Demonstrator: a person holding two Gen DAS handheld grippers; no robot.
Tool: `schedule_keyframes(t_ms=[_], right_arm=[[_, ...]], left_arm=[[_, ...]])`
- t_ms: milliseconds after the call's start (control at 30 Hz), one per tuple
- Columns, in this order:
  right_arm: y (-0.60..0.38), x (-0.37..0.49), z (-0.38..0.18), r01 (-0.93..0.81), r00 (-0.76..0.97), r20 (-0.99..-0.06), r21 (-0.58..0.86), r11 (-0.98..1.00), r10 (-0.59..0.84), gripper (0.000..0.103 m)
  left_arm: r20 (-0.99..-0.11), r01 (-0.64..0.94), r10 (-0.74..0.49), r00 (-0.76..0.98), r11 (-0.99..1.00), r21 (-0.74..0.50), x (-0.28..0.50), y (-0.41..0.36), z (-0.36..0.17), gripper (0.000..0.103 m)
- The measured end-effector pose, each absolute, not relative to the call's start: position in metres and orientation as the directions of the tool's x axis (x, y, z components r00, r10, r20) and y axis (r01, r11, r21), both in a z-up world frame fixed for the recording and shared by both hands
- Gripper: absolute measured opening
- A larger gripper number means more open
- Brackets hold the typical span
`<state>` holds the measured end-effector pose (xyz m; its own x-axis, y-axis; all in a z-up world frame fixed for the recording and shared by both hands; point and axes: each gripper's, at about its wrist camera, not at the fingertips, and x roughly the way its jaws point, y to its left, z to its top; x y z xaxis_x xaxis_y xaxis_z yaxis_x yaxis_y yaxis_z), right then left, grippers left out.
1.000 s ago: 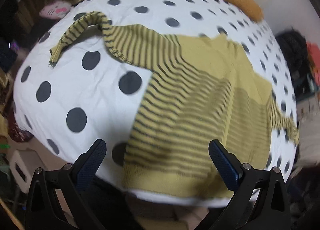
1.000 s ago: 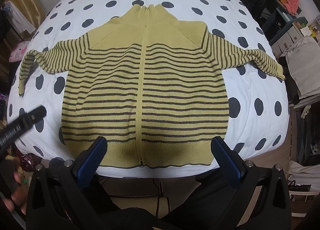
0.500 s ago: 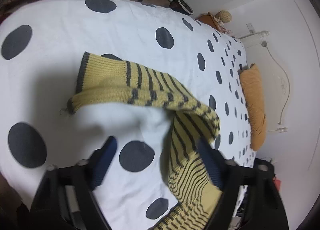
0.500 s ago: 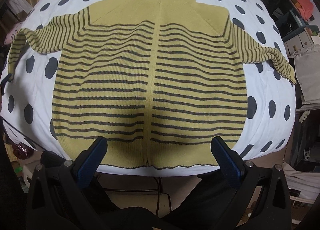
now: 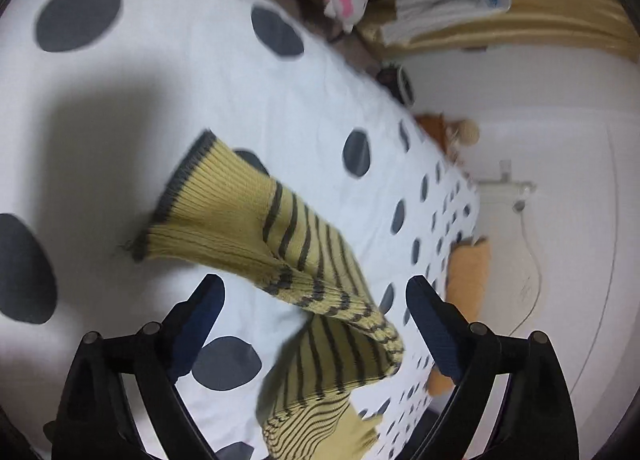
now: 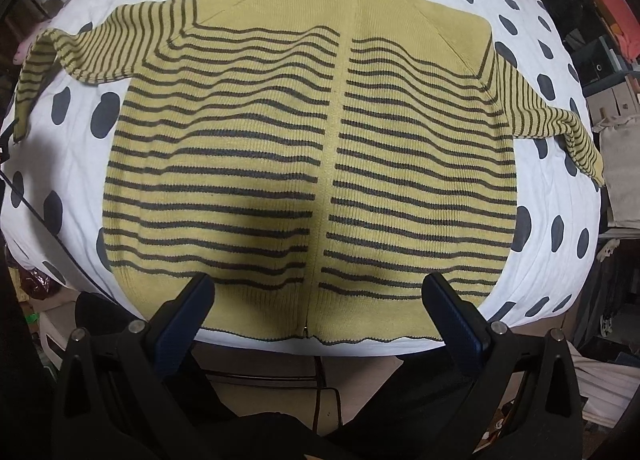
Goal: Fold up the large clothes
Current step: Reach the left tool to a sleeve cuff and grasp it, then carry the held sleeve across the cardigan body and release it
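Striped zip-up sweater [image 6: 312, 147] lies flat on the polka-dot bed [image 6: 560, 244], nothing folded yet; left hand-held gripper [image 5: 316, 300], jaws just reopened wide, straddles the sleeve [image 5: 248, 227] ungripped; right hand-held gripper [image 6: 320, 296] gapes empty above the hem.

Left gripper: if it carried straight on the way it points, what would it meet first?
Most likely the striped sleeve, lying between the open left gripper fingers on the polka-dot bedspread; depth is uncertain.
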<state>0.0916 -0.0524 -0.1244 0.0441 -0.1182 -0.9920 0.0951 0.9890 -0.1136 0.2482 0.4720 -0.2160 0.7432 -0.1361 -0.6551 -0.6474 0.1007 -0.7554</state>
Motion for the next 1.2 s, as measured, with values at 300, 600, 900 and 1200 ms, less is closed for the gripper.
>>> schedule_keyframes(t_ms=[300,600,900,1200], right_arm=[[-0.07,0.085,-0.117,0.122,0.076,-0.994,-0.07,0.99,-0.079,0.103],[-0.119,0.072,-0.113,0.217,0.152,-0.988,0.016,0.976,-0.018,0.103],[-0.194,0.024,-0.098,0.355,0.205,-0.979,0.059,0.933,-0.016,0.103],[-0.266,-0.024,-0.108,0.502,0.191,-0.981,0.083,0.861,-0.017,0.103]], left_arm=[[-0.788,-0.706,-0.049,0.614,0.413,-0.576,0.292,0.464,-0.209,0.008],[-0.701,-0.367,-0.073,0.71,0.81,-0.457,0.344,0.293,-0.075,0.008],[-0.734,-0.045,-0.294,0.612,0.914,-0.403,0.35,0.033,-0.078,0.008],[-0.829,0.211,-0.35,0.436,0.935,-0.284,0.302,-0.195,-0.166,0.008]])
